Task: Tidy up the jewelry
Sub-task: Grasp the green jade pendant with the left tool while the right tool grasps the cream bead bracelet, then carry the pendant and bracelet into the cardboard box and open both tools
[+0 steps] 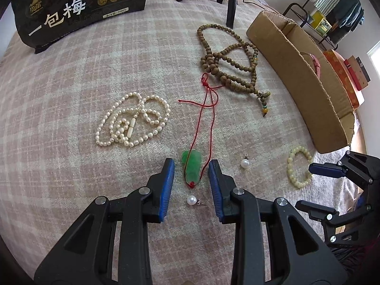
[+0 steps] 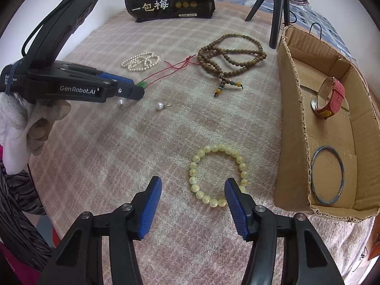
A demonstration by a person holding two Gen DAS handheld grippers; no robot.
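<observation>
On the plaid blanket [image 1: 71, 83], my left gripper [image 1: 191, 165] is open, its blue pads on either side of a green jade pendant [image 1: 192, 168] on a red cord [image 1: 207, 109]. A pearl earring [image 1: 192, 200] lies just below it, another pearl earring [image 1: 244, 163] to the right. My right gripper [image 2: 193, 185] is open over a pale yellow bead bracelet [image 2: 217, 174], its right pad at the bracelet's edge. A pearl necklace [image 1: 133, 121] and a brown wooden bead necklace [image 1: 230, 59] lie further off. The cardboard box [image 2: 294, 118] holds a red watch [image 2: 331, 97] and a metal bangle [image 2: 327, 174].
A black snack bag [image 1: 78, 7] stands at the back left. Black tripod legs [image 1: 231, 0] stand at the back centre. The cardboard box [image 1: 296, 76] lies along the right side. The left gripper [image 2: 140, 92] shows in the right wrist view, the right gripper [image 1: 306, 185] in the left.
</observation>
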